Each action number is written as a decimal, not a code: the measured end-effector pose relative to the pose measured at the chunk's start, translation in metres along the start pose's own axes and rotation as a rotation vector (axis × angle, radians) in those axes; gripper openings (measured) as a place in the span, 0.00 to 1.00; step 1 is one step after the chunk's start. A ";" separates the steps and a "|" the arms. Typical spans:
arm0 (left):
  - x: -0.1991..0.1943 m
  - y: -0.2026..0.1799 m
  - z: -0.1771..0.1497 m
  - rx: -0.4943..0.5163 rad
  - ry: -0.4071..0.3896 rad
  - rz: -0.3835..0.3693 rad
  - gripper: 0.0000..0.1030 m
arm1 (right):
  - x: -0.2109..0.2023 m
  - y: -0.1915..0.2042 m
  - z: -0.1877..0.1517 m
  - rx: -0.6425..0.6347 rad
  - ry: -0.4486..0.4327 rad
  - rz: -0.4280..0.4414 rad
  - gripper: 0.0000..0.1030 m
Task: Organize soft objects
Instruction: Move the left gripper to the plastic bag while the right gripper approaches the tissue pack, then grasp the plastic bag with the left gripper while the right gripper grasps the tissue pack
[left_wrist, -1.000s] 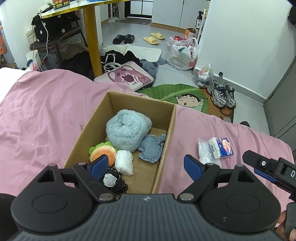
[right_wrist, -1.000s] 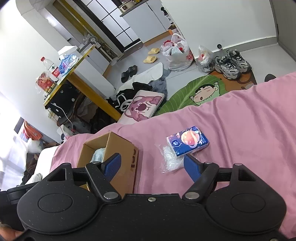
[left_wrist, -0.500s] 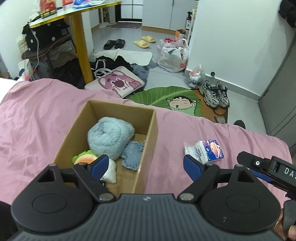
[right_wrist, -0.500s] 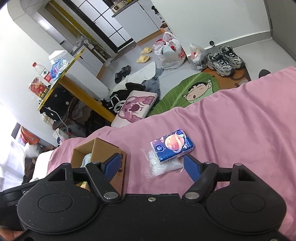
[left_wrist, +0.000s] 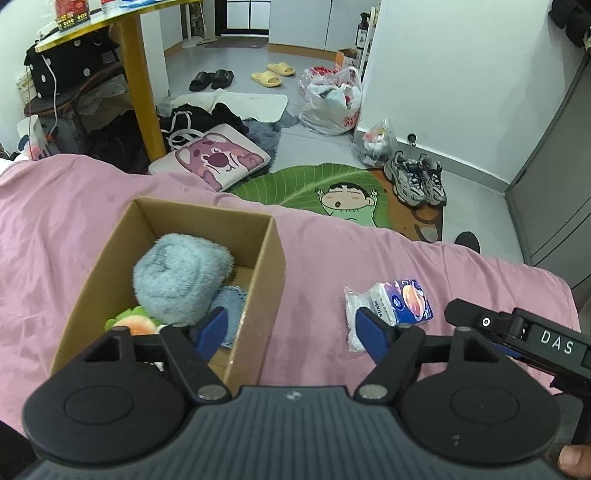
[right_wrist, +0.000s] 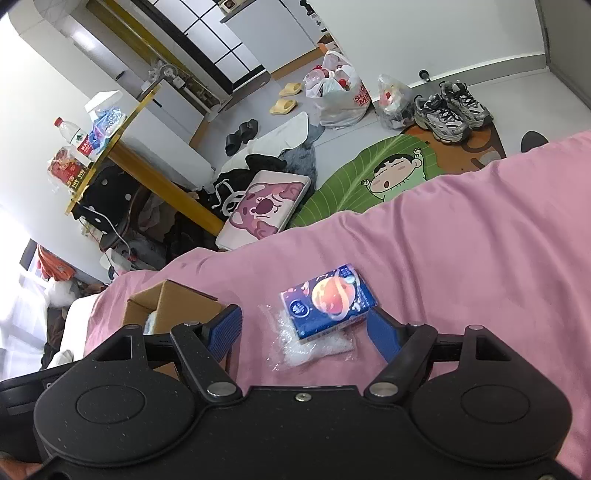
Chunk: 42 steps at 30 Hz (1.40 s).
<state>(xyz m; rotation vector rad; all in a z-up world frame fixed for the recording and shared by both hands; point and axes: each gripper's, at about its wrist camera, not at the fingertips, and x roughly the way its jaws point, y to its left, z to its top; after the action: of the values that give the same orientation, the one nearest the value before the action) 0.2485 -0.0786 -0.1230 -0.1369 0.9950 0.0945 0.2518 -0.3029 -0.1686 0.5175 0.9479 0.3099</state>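
Tissue pack (right_wrist: 327, 301) nearer than before, between the spread right tool (right_wrist: 304, 330) pads, seemingly untouched, left tool (left_wrist: 291, 328) closing empty.

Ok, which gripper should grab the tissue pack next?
Right, probably. The right gripper is open with the tissue pack framed between its fingers, while the left gripper, jaws closing on nothing, straddles the box wall.

Box (left_wrist: 255, 288) sits on bed (left_wrist: 74, 229); towel roll (left_wrist: 181, 277), cloth patch (left_wrist: 231, 306) and plush toy (left_wrist: 135, 323) inside. Tissue pack (left_wrist: 404, 302) lies on plastic bag (left_wrist: 352, 314), right of box.
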 end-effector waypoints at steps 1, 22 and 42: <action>0.003 -0.001 0.001 -0.001 0.004 0.000 0.67 | 0.001 -0.001 0.001 -0.001 0.002 0.001 0.72; 0.047 -0.029 0.019 -0.014 0.044 0.013 0.55 | 0.068 -0.009 0.013 -0.105 0.161 0.001 0.74; 0.084 -0.055 0.016 0.025 0.087 0.051 0.70 | 0.039 -0.034 0.014 -0.093 0.152 -0.088 0.72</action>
<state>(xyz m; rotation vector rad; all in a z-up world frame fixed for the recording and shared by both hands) 0.3151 -0.1288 -0.1809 -0.0934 1.0867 0.1233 0.2858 -0.3170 -0.2075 0.3697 1.0948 0.3150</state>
